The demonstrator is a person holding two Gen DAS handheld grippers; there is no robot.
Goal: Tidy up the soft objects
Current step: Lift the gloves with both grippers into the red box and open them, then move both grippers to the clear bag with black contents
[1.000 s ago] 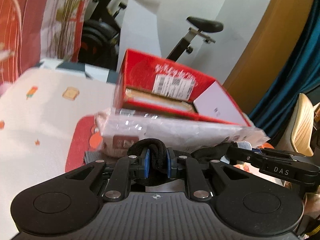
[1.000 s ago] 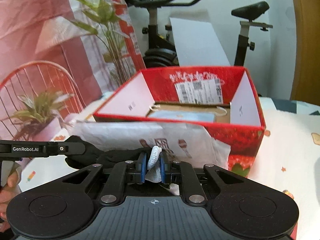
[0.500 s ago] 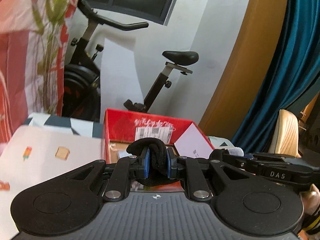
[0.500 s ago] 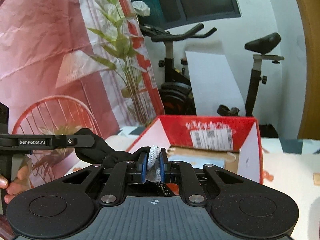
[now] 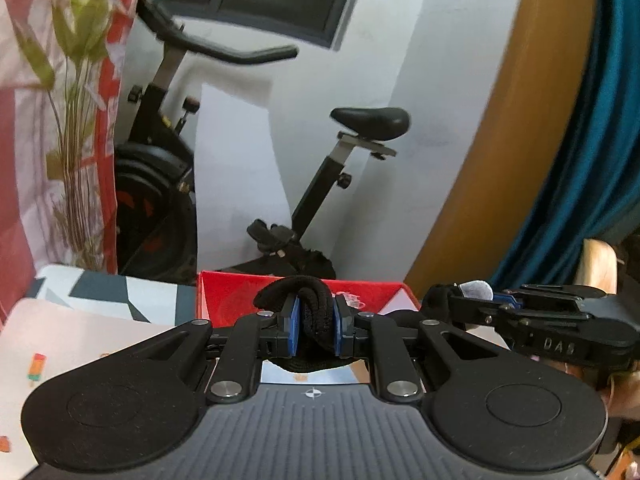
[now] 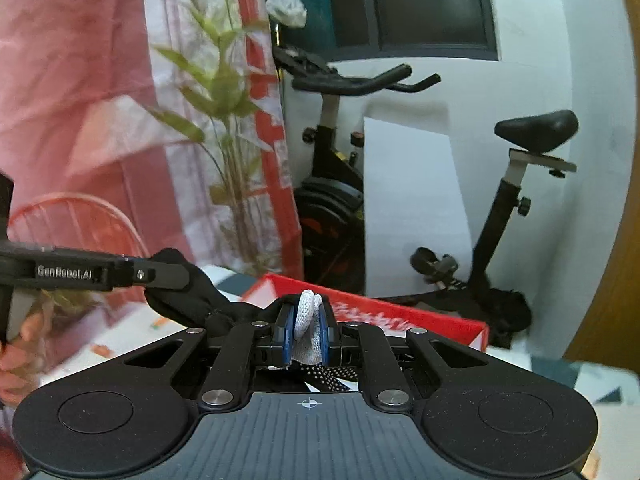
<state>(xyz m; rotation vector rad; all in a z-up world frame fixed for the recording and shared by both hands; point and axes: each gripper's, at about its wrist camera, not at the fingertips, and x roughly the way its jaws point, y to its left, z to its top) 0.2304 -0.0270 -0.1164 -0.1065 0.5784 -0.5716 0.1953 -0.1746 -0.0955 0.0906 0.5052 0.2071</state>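
Note:
I hold one black sock with a white toe, stretched between both grippers. In the left wrist view my left gripper (image 5: 316, 328) is shut on the sock's black knitted cuff (image 5: 310, 300). My right gripper (image 5: 460, 298) comes in from the right with the white toe (image 5: 476, 290) pinched in it. In the right wrist view my right gripper (image 6: 306, 330) is shut on the white mesh toe (image 6: 306, 312), and a dotted black part hangs below. My left gripper (image 6: 178, 276) holds the black end (image 6: 188, 300) at the left. The red box (image 5: 240, 296) (image 6: 400, 316) lies low, behind and below both grippers.
An exercise bike (image 5: 352, 152) (image 6: 516, 184) and a white board (image 5: 236, 184) stand against the wall behind the table. A leafy plant (image 6: 220, 92) and pink backdrop are at the left. The printed tablecloth (image 5: 80, 340) lies below. A blue curtain (image 5: 592, 160) hangs at the right.
Both grippers have risen with the sock held between them. The red box has sunk to the bottom of both views, and the plastic package in front of it is out of sight.

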